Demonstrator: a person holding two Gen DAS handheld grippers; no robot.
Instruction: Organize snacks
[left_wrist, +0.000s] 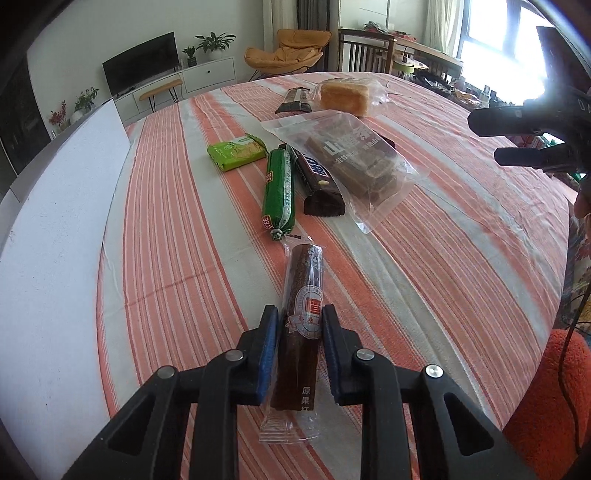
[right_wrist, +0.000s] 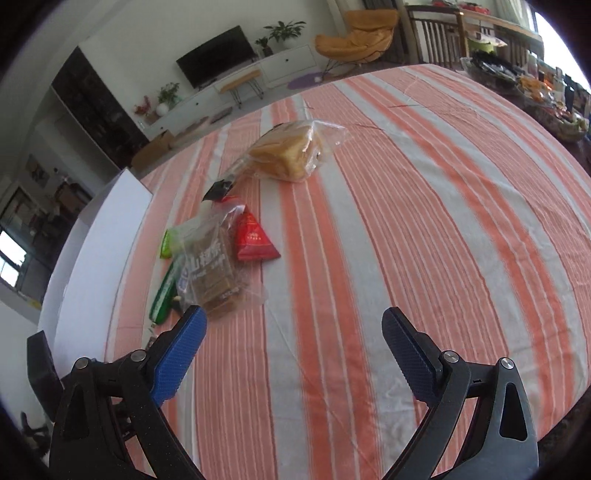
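We are squeezing the long brown snack stick in its clear wrapper (left_wrist: 301, 325) with the left gripper (left_wrist: 300, 321), so we are lifting slowly while the right gripper (right_wrist: 293, 325) is hanging wide open and empty.

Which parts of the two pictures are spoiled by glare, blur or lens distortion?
Left wrist view: the window is blown out white at upper right; the striped tablecloth bulges from the fisheye; the brown snack stick between the left gripper pads is sharp. Right wrist view: everything is slightly blurred, including the bread; dark corners frame it.

Left tongs (left_wrist: 300, 314) clamped, right tongs (right_wrist: 293, 325) spread
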